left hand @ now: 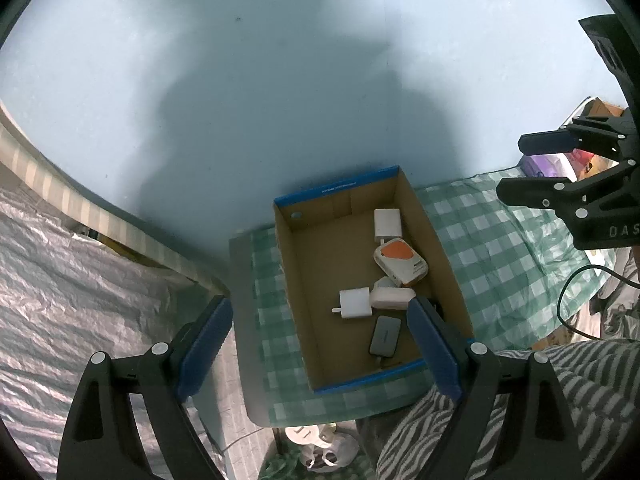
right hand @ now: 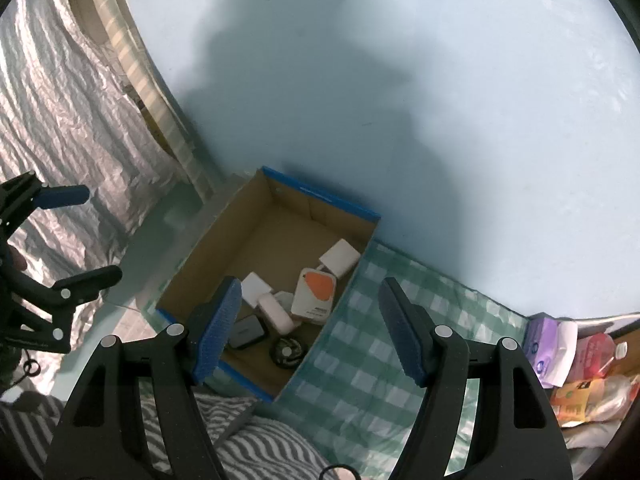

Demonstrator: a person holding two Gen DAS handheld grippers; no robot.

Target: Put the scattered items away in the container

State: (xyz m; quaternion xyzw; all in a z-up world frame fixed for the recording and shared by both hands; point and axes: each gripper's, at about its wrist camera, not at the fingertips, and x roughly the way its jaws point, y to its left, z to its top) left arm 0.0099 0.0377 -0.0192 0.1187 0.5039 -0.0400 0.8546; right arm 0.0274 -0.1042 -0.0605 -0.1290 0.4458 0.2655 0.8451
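A cardboard box with blue rim (left hand: 292,264) (right hand: 208,256) stands on a green checked cloth. Inside lie white chargers (left hand: 355,302) (right hand: 339,258), a white and orange device (left hand: 401,261) (right hand: 314,292), a grey pack (left hand: 385,335) (right hand: 247,332) and a dark round item (right hand: 286,352). My left gripper (left hand: 320,344) is open and empty above the box's near end; it also shows at the left of the right wrist view (right hand: 86,236). My right gripper (right hand: 310,330) is open and empty above the box's right side; it also shows at the right of the left wrist view (left hand: 520,168).
The checked cloth (left hand: 488,248) (right hand: 360,360) covers a small table against a pale blue wall. Silver crinkled sheeting (left hand: 60,300) lies to the left. Packets and a purple box (right hand: 560,352) sit at the far right. Striped fabric (left hand: 520,400) is near me.
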